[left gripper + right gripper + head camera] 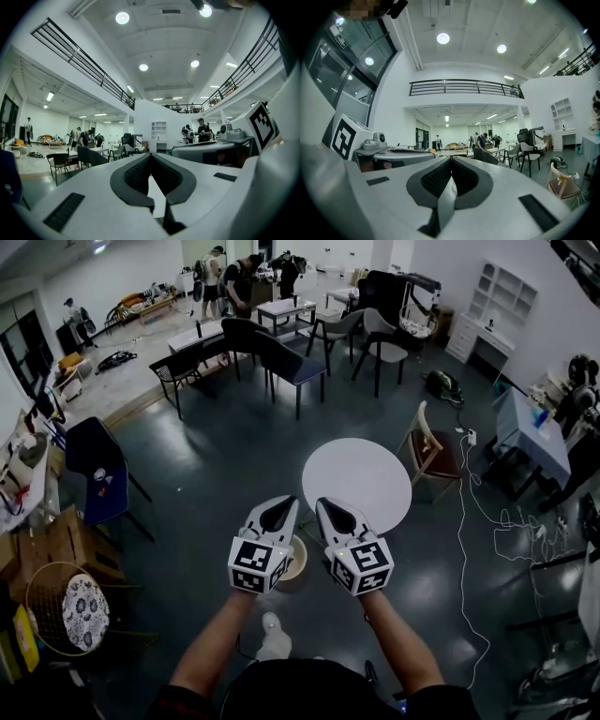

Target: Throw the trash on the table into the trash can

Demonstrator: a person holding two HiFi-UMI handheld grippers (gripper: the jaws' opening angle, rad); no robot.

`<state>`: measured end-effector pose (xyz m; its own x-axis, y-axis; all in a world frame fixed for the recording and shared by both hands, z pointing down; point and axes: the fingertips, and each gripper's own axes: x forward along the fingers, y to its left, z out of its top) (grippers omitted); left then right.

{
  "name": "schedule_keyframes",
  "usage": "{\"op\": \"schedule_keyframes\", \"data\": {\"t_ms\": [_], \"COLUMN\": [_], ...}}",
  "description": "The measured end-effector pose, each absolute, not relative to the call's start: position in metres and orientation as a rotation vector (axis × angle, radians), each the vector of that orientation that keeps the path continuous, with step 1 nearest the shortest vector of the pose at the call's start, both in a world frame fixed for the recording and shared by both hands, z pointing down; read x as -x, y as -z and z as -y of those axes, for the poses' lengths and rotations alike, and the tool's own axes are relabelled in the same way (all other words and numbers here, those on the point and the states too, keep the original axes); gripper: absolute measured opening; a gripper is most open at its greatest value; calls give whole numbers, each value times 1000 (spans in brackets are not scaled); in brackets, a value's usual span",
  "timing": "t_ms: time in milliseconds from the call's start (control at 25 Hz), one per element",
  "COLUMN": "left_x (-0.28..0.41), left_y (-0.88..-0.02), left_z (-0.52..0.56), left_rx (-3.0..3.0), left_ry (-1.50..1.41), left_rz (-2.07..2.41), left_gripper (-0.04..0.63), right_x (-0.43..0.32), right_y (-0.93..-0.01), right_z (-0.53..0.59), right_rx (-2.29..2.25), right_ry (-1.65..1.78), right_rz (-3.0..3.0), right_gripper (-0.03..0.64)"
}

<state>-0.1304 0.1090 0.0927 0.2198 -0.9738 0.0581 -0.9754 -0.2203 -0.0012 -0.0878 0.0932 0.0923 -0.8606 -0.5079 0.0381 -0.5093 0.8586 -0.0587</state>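
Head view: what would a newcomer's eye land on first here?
Two white hand-held grippers with black-and-white marker cubes, the left gripper and the right gripper, sit side by side at bottom centre, both shut and empty. Just beyond them stands a round white table. A small round pale bin peeks out below the left gripper.

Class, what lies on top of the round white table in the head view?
The round white table shows a bare white top, no trash visible. The right gripper covers its near edge, so anything there cannot be seen.
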Motion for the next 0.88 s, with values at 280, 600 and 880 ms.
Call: {"op": "schedule_keyframes", "data": {"t_ms": [280,600,880], "left_x": [74,12,-17], "left_y": [-82,-82,-83], "left_z": [-161,-217,-254], "left_rx": [-2441,-2459,-2463], "left_ry": [-55,-63,-59], "left_rz": [1962,1943,1939], "left_gripper": [15,15,15], "right_x": [32,-27,-52], "right_y": [-85,-80,-78], "right_z": [-144,-199,-236], "right_rx": [-821,-836,-835], "right_ry": [-86,-82,-77], "right_rz": [3031,3048,3062], "right_gripper": [18,18,18]}}
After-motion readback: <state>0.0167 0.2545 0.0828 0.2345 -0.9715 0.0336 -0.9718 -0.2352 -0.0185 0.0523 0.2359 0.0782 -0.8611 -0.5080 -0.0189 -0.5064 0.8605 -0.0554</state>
